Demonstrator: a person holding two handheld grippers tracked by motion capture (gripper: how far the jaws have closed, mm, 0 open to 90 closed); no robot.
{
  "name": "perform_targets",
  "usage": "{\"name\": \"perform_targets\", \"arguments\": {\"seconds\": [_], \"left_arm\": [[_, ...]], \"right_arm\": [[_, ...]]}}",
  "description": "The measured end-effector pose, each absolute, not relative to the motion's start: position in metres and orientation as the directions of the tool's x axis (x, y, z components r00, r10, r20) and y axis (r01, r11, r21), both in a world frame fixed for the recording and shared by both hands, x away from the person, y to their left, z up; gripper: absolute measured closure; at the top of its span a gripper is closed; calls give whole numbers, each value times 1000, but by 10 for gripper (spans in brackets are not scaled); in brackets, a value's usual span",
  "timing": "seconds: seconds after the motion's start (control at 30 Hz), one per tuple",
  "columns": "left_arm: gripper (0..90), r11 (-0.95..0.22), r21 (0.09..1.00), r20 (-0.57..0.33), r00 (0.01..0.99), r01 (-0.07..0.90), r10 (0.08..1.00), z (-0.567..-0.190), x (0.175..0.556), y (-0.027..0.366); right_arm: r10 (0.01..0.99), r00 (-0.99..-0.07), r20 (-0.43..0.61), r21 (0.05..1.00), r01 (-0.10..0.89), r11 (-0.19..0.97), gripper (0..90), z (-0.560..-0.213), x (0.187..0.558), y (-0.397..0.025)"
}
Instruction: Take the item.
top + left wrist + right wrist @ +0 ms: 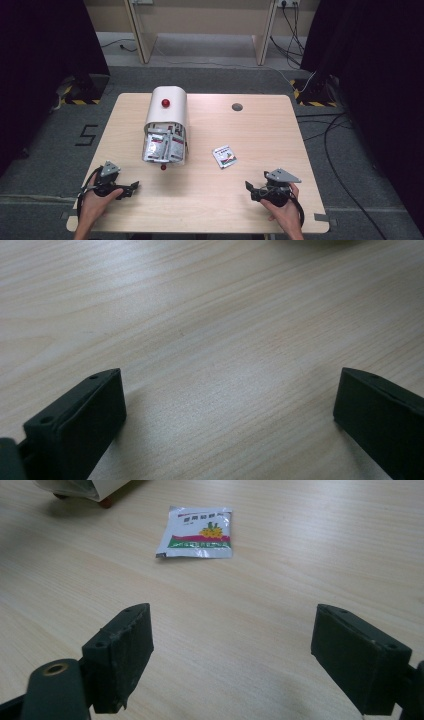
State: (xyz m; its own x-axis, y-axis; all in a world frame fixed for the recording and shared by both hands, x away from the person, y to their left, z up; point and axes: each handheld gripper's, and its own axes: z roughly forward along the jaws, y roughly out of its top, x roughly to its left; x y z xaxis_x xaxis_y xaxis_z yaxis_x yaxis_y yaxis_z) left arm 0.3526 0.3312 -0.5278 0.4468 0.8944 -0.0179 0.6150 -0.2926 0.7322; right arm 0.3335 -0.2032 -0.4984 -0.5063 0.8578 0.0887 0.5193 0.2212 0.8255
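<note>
Sachet (198, 533) — flat on table (240, 200), at eleven o'clock from right gripper (230, 655), the nearer one; both grippers' jaws apart, empty.

A large black "5" (86, 135) is marked on the grey floor (45, 150) off the table's left edge. The loose sachet (196, 532) lying right of the table's (260, 125) middle bears a line of small print above a yellow plant picture, too blurred to read.
</note>
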Motion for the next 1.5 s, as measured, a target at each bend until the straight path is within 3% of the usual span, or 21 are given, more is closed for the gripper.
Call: {"name": "perform_targets", "arguments": {"seconds": [1.5], "left_arm": [[0, -292, 732, -18, 446, 615, 895, -528, 353, 331]], "right_arm": [[881, -463, 101, 828, 530, 184, 164, -517, 292, -228]]}}
